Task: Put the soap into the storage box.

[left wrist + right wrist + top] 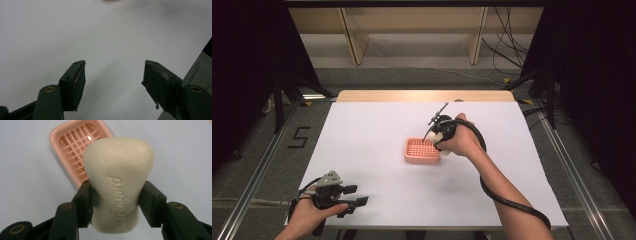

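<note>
Table (377, 200): white top, wooden strip along its far edge; both forearms came in from the near side.
Right arm: forearm stretched forward and inward across the table's right half, wrist bent, a black cable looped round the forearm and trailing off the near edge.
Left arm: hand low at the near left corner, knuckles out, barely past the table edge.
Soap dish (422, 151): pink, grid-bottomed, lay flat near the table's middle, nothing in it.
Right gripper (115, 198): held beside the dish's right end, jaws pressed on the waist of the soap from both sides.
Left gripper (354, 196): rested on the table, grey three-cornered plate on top, jaws pointing right and spread wide with only white surface between them (113, 82).
Soap (118, 182): cream bar with "Safeguard" stamped in it, clamped lengthwise between the right jaws, its broad end sticking out past the tips, above the near corner of the dish.
</note>
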The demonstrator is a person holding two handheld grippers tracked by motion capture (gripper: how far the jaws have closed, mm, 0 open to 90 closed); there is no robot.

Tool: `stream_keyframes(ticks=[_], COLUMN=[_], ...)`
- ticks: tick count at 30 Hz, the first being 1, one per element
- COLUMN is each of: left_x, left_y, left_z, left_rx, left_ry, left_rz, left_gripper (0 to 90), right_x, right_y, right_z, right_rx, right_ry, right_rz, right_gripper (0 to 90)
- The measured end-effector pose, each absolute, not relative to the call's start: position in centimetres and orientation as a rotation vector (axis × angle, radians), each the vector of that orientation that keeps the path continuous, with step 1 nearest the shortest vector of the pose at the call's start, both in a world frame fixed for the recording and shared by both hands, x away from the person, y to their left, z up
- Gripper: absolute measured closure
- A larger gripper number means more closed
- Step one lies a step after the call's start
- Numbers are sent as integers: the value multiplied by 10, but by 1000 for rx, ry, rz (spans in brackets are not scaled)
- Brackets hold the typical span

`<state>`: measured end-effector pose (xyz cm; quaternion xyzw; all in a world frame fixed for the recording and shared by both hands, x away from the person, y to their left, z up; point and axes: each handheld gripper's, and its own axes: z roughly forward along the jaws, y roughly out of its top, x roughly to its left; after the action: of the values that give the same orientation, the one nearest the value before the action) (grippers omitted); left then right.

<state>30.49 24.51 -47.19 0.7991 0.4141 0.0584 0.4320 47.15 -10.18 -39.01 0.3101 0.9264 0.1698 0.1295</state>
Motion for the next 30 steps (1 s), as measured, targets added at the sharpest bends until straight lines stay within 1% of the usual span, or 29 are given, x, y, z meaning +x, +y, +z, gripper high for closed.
stream_keyframes(ticks=[30], left_x=[305], left_y=[245], left_z=[-471], left_rx=[1994], left_ry=[1029], left_rz=[142], left_gripper=[339], right_x=[482], right_y=[-74], right_z=[-399], right_rx=[857], right_ry=[2728], right_rz=[512], right_gripper=[504])
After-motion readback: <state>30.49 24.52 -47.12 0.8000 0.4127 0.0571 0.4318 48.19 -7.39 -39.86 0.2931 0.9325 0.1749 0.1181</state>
